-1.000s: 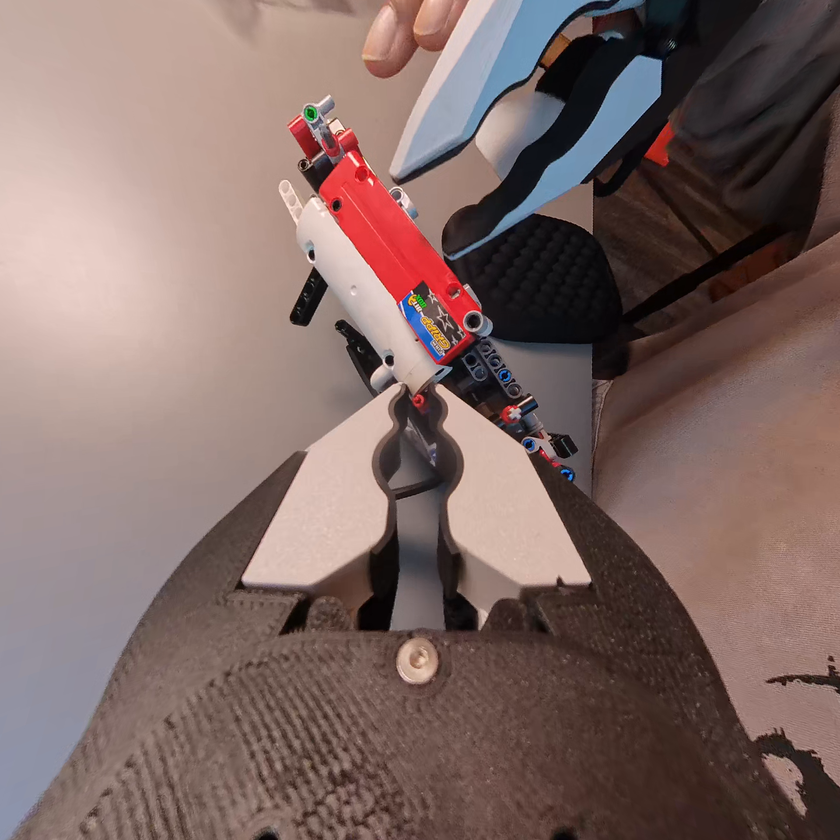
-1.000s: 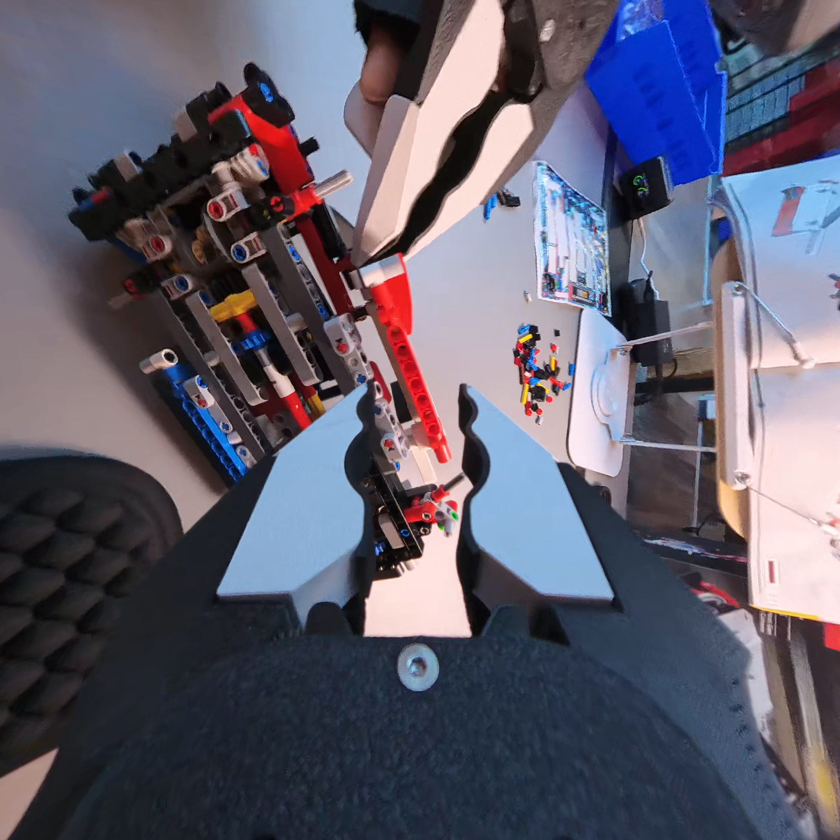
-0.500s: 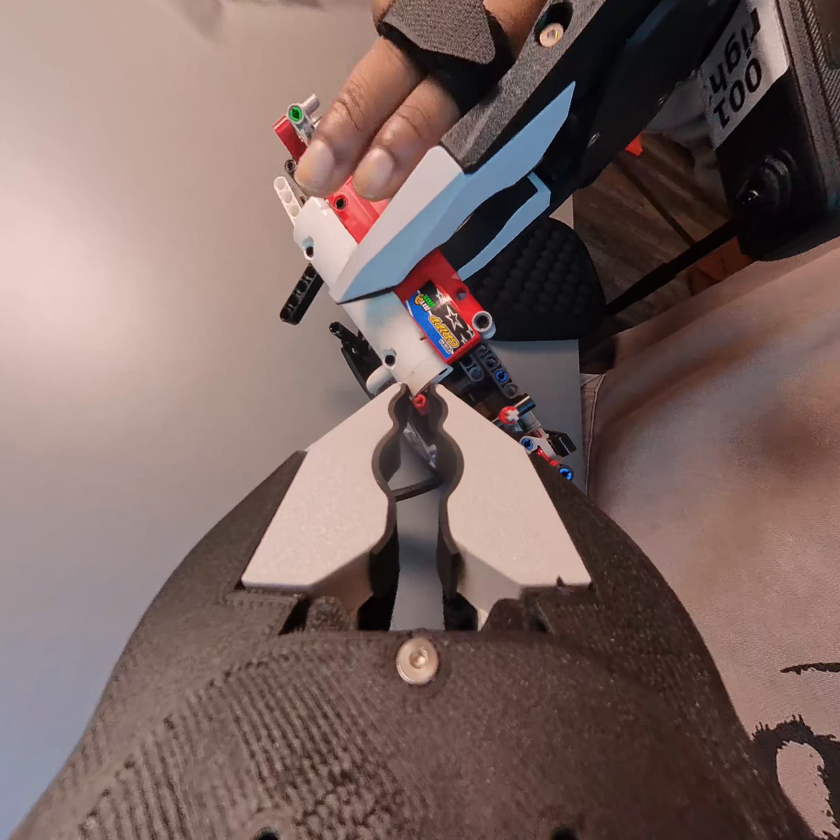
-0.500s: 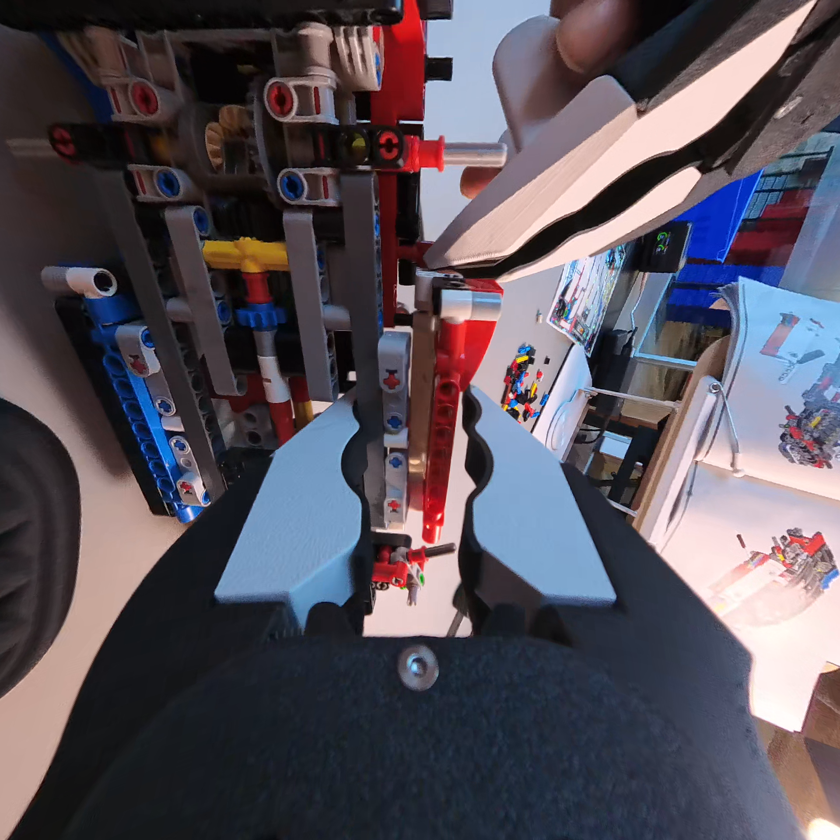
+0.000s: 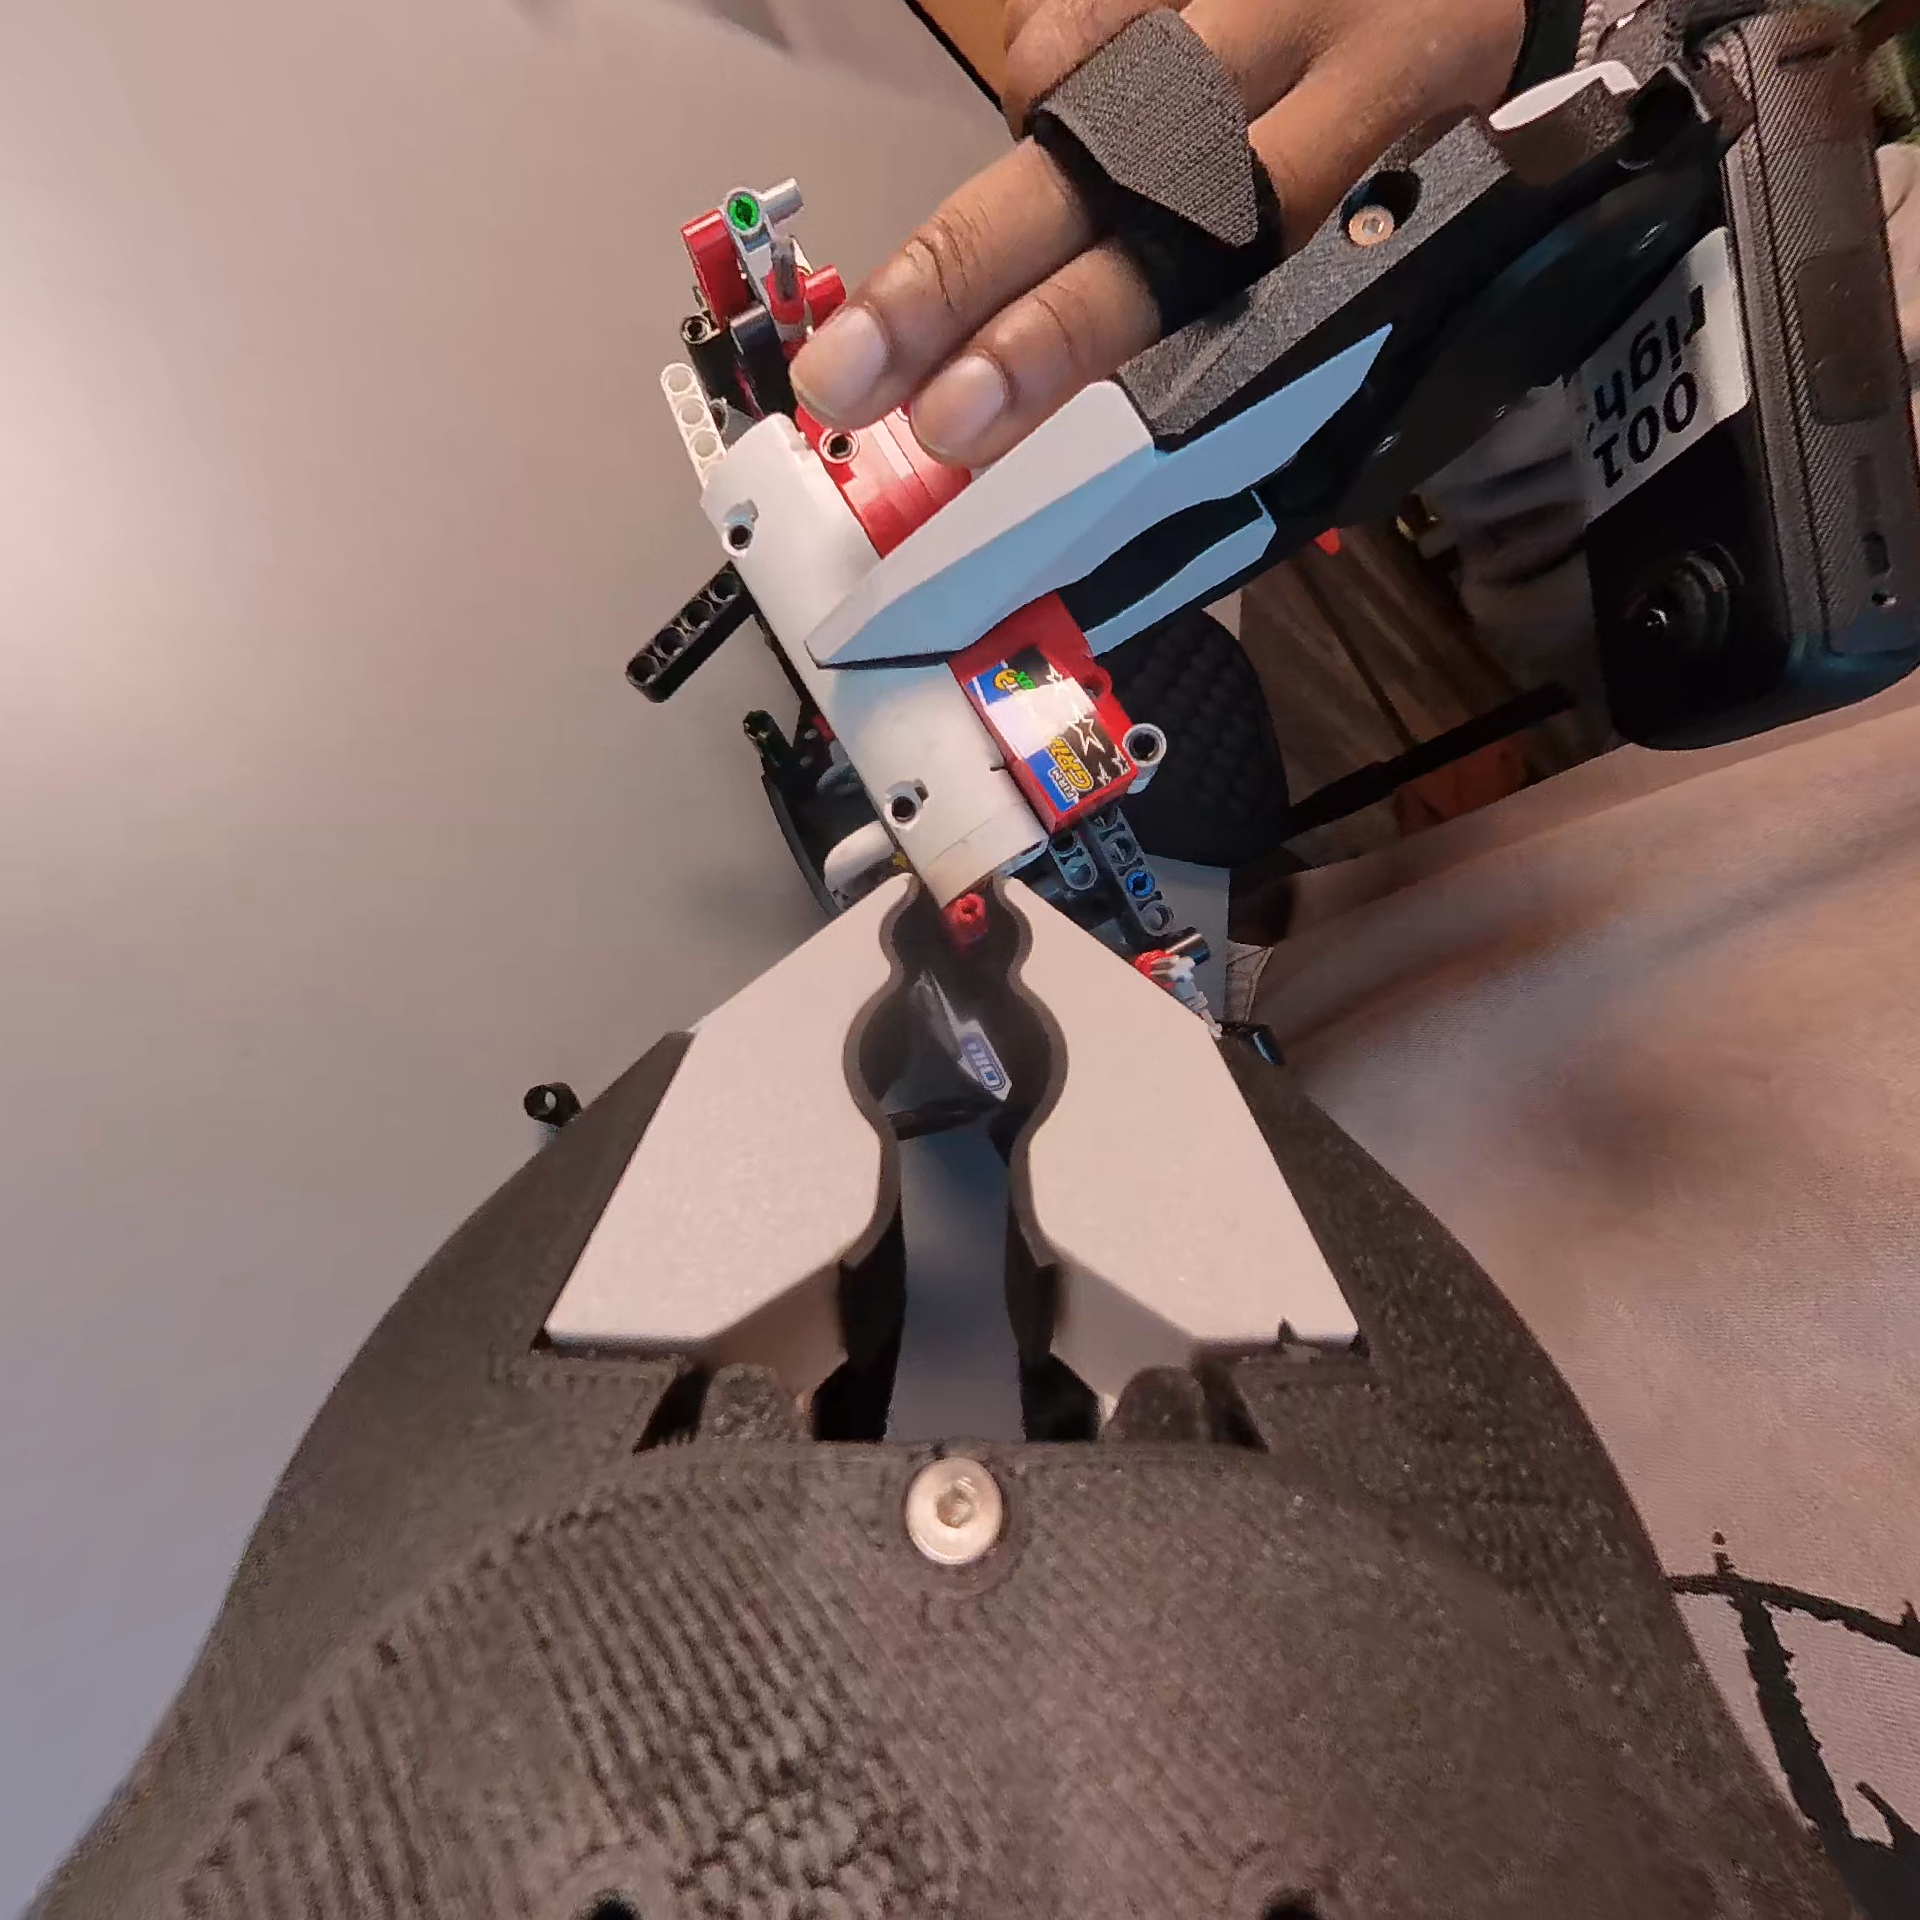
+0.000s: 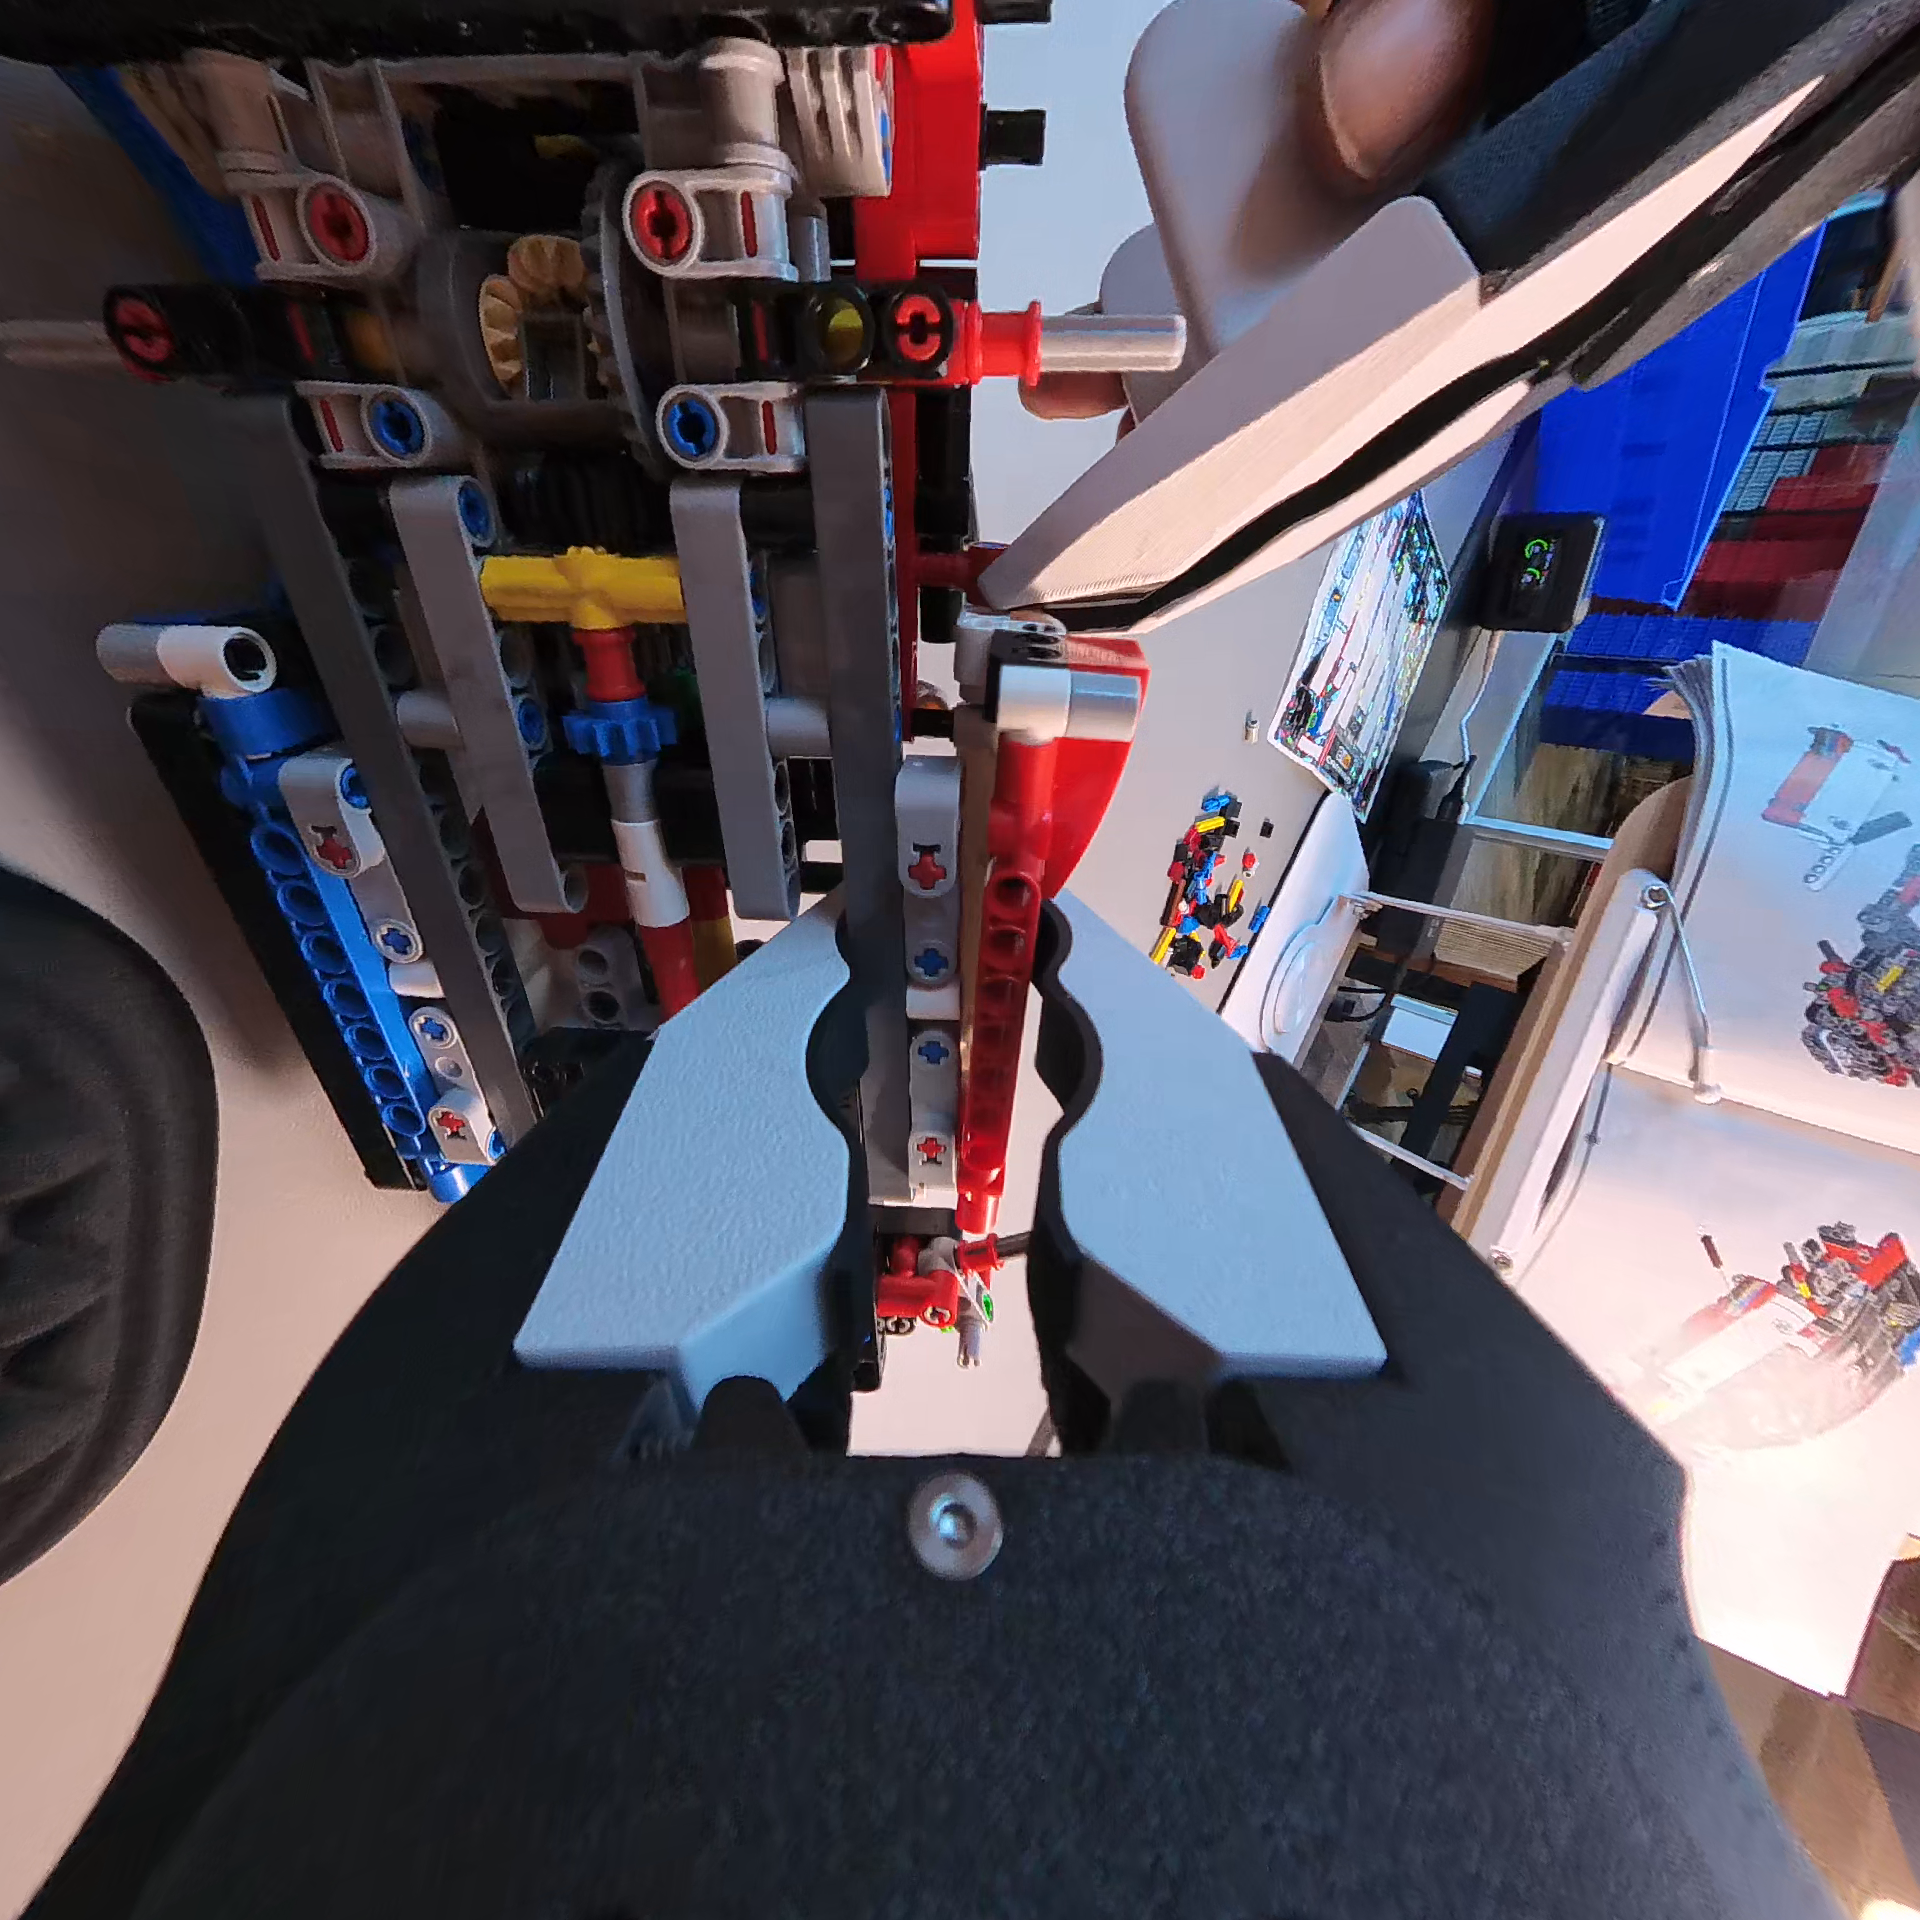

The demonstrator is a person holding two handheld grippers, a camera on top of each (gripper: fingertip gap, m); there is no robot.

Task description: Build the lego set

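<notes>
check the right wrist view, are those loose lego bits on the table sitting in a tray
No, the loose lego bits lie in a small scattered pile directly on the bare table, beside a white stand.

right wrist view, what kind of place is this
Probably a hobby or lab workbench for model building: a pale table with loose bricks, an open instruction book on a stand, and blue bins behind.
</notes>
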